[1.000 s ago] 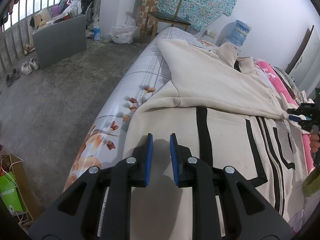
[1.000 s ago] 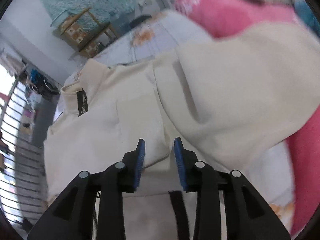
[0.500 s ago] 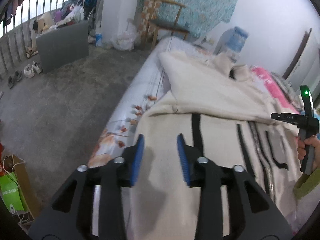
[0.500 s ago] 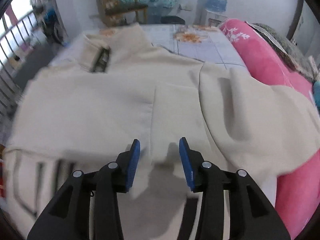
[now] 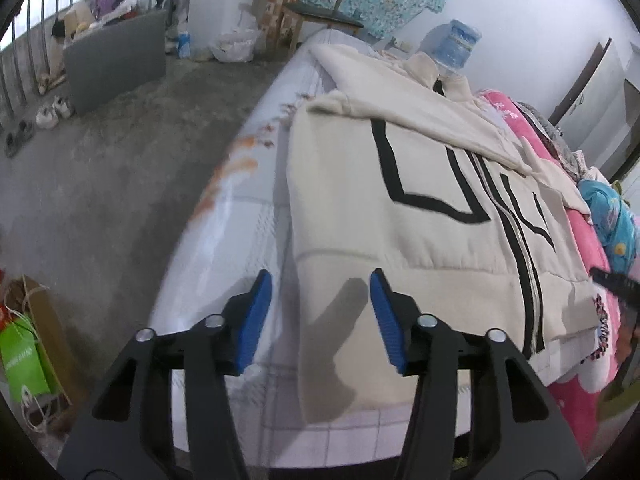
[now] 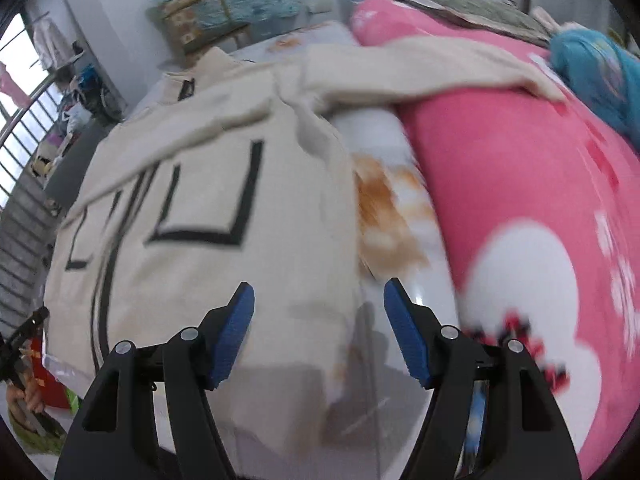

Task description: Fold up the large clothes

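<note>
Left wrist view: the left hand-held gripper (image 5: 320, 312) has its jaws spread wide, wider than half a second ago, and holds nothing. It now sits over the near left hem corner of the cream jacket (image 5: 420, 208), where earlier it was farther up over the jacket body. The jacket lies flat on the bed (image 5: 240, 216), front up, black line pattern and centre zip visible, with one sleeve folded across the chest.

Right wrist view: the right hand-held gripper (image 6: 318, 328) is also wide open and empty, wider than before. It has moved from the upper chest area to the lower right hem of the cream jacket (image 6: 208, 208), beside the pink blanket (image 6: 520, 184). The far sleeve drapes onto that blanket.

Hidden or unclear: the right wrist view is motion-blurred, so the hem edge and the bed print are indistinct. Contact between either gripper's fingertips and the fabric cannot be determined. The jacket's near hem is partly cut off behind both gripper bodies.
</note>
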`<control>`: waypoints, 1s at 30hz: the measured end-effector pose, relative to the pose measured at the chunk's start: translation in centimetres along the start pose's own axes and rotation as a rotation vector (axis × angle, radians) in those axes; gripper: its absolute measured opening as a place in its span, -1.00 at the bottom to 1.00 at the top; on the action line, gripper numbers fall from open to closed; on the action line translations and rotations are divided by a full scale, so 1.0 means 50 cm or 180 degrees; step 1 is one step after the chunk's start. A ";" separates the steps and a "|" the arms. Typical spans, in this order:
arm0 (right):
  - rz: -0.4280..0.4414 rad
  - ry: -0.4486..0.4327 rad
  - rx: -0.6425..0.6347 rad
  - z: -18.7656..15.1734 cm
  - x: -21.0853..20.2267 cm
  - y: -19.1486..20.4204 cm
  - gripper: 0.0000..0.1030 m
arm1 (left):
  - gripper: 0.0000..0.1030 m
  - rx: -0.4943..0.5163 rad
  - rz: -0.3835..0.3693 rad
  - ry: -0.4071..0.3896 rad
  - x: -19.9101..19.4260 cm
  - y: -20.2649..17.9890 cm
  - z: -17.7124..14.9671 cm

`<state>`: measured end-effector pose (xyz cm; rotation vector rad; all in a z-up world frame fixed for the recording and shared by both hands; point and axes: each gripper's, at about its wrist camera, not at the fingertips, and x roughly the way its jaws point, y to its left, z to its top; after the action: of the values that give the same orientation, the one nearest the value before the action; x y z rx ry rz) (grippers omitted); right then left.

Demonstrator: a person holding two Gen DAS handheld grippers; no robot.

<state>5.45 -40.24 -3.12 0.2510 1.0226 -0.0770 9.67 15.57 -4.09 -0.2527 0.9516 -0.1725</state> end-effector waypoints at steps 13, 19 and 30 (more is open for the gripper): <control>-0.0063 0.0003 -0.0105 -0.105 -0.006 0.002 -0.06 | -0.48 0.0118 0.0234 -0.0030 -0.003 -0.019 -0.023; 0.0037 0.0005 -0.0193 -0.097 0.029 0.022 -0.70 | -0.88 0.0265 0.0403 -0.0078 0.001 -0.034 -0.018; 0.0412 -0.0440 -0.0138 -0.078 -0.138 0.048 -0.91 | -0.92 0.0611 0.0275 -0.0366 -0.156 -0.054 -0.002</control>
<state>-0.97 -37.34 1.25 0.2681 0.8675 0.0446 5.03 14.97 2.74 -0.0440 0.8240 -0.1670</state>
